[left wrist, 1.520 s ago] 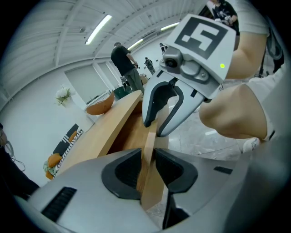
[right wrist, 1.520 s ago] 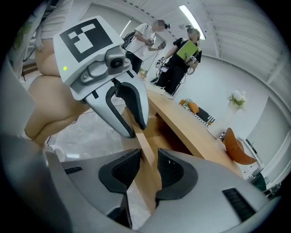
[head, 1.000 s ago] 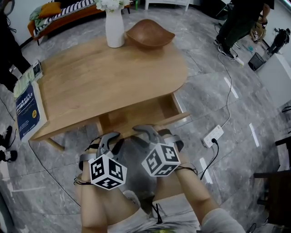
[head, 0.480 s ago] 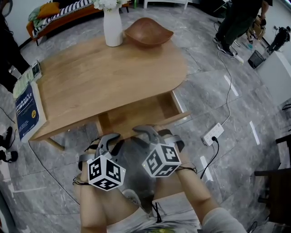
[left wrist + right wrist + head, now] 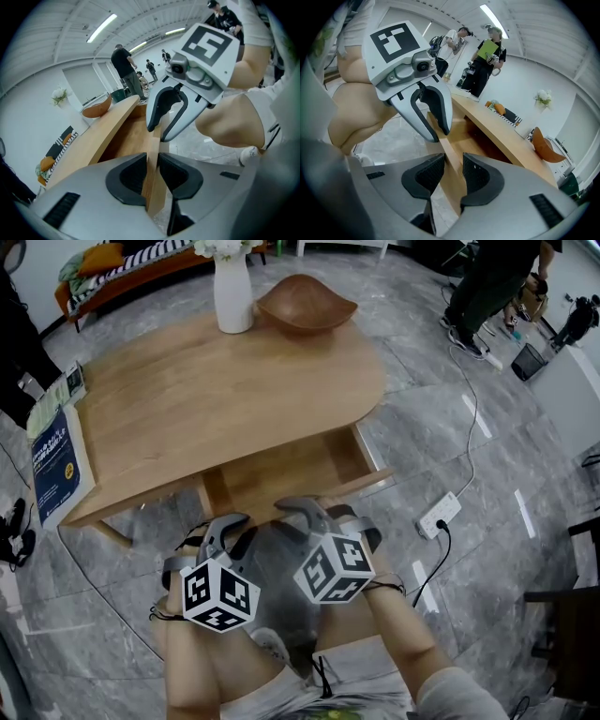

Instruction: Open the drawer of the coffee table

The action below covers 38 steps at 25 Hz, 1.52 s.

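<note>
The wooden coffee table (image 5: 216, 399) has its drawer (image 5: 281, 474) pulled out towards me, and the bare wooden inside shows. Both grippers sit side by side at the drawer's front panel (image 5: 361, 486). My left gripper (image 5: 230, 523) has the upper edge of that board (image 5: 153, 154) between its dark pads, and the jaws are closed onto it. My right gripper (image 5: 314, 512) grips the same board (image 5: 449, 157) a little further right, with a pad on each face. Each gripper view shows the other gripper clamped on the panel just ahead.
A white vase (image 5: 232, 296) and a wooden bowl (image 5: 307, 306) stand at the table's far edge. Books (image 5: 56, 460) lie on its left end. A power strip (image 5: 438, 519) with cables lies on the grey floor at right. A person (image 5: 497, 287) stands at the back right.
</note>
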{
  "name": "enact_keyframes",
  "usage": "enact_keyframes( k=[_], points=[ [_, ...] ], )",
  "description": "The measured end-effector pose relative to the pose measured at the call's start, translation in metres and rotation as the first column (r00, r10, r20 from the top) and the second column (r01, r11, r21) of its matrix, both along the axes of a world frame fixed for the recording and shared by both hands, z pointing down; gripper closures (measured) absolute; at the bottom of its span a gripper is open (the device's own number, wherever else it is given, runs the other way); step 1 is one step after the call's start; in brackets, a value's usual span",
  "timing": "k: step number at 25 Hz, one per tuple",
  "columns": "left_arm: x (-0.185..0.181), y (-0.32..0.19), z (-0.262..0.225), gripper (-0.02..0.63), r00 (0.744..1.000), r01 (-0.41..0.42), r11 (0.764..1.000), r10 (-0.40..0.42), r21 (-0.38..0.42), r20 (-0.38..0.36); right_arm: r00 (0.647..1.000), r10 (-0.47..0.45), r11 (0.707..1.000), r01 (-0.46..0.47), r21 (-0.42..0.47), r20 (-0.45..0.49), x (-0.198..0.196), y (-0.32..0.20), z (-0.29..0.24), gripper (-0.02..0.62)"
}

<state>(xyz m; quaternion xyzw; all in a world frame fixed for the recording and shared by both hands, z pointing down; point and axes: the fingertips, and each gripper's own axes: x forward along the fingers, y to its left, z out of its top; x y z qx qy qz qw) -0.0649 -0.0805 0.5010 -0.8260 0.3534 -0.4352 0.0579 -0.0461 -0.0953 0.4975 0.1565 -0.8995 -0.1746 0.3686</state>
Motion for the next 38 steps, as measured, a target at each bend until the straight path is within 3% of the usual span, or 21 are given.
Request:
enact_keyframes(
  k=[38],
  points=[
    [0.008, 0.014, 0.0, 0.527, 0.996, -0.053, 0.996, 0.049, -0.067, -0.069, 0.998, 0.044, 0.999, -0.044, -0.004, 0.048, 0.009, 0.012, 0.0, 0.468]
  ],
)
